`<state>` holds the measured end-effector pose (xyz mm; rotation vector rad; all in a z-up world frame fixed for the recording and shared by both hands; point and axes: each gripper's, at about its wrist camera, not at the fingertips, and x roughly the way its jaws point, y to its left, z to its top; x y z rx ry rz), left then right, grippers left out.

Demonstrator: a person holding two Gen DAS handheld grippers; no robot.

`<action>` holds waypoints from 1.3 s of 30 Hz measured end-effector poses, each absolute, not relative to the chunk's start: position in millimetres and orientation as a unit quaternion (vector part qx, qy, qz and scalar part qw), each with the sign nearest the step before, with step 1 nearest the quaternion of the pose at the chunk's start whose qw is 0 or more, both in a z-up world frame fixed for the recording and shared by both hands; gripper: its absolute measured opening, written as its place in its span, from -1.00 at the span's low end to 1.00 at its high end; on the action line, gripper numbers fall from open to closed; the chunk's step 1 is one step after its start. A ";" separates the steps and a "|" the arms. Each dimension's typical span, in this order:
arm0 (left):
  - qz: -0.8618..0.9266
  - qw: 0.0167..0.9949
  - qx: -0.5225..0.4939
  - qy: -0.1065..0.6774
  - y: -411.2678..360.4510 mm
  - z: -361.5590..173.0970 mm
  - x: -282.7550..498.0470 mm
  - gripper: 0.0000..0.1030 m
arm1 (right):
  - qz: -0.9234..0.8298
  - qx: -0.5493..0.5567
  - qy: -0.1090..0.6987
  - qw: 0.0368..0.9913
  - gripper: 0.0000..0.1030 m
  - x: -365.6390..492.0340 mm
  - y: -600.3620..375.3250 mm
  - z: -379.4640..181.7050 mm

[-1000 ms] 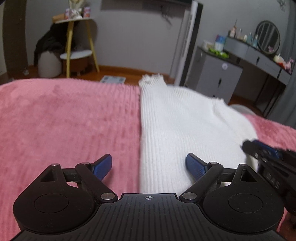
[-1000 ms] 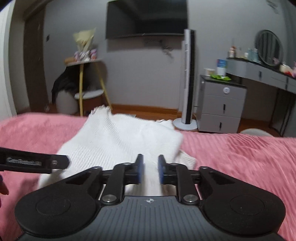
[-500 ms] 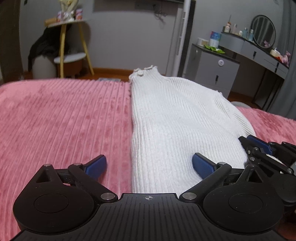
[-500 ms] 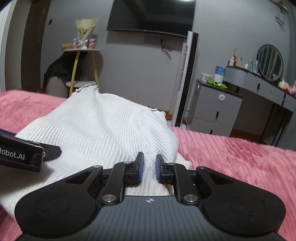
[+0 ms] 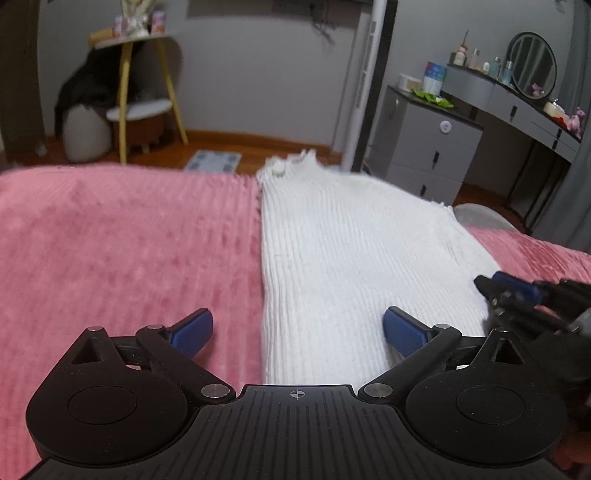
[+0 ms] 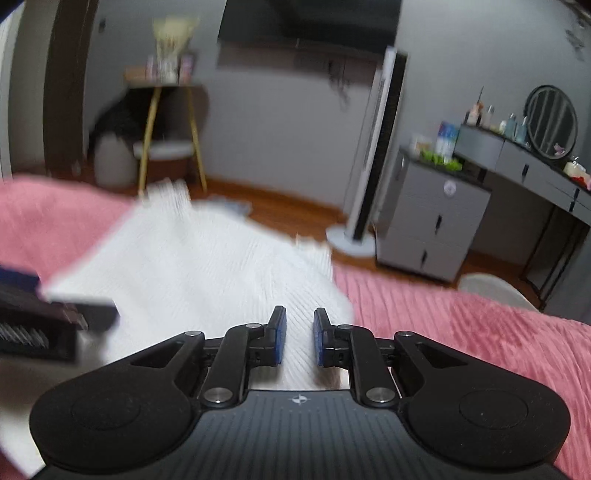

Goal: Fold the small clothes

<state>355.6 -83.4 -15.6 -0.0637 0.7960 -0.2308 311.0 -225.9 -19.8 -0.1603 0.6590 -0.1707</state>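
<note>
Left gripper (image 5: pixel 297 330) low over the bed, blue pads wide apart, nothing between them; left pad (image 5: pixel 194 329) over the pink blanket (image 5: pixel 122 251), right pad (image 5: pixel 400 329) over the white ribbed knit sweater (image 5: pixel 354 266), so the sweater's straight left edge runs up between the two fingers. Right gripper (image 6: pixel 298 338) has its fingers close together with a narrow gap; white knit shows through the gap but whether fabric is pinched cannot be told, view is motion-blurred. In the left wrist view the right gripper (image 5: pixel 517 291) shows at the right edge, tips at the sweater's right lower corner, contact unclear. In the right wrist view the left gripper (image 6: pixel 44 325) pokes in from the left edge, over the sweater's near-left part. Sweater (image 6: pixel 207 266) lies flat on the pink blanket (image 6: pixel 461 332), lengthwise away from the cameras, frilled collar (image 5: pixel 286 166) at the far end near the bed's far edge. Beyond the bed: wood floor, a bathroom scale (image 5: pixel 214 161) on it, a yellow-legged side table (image 5: pixel 142 85) with small items on top, dark clothing draped beside it over a pale round stool (image 5: pixel 86 133). Tower fan (image 6: pixel 373 158) stands upright against the grey wall, grey drawer cabinet (image 6: pixel 432 218) just right of it, then a vanity desk (image 6: pixel 535 173) with a round mirror (image 6: pixel 552 122) and bottles. Wall-mounted TV (image 6: pixel 306 22) above, top cut off.
</note>
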 end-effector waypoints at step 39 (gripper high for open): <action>-0.151 0.728 -0.525 0.414 6.1 -65.8 289.0 -0.52 | -0.020 0.591 0.285 0.754 -0.74 165.1 -324.7 -71.9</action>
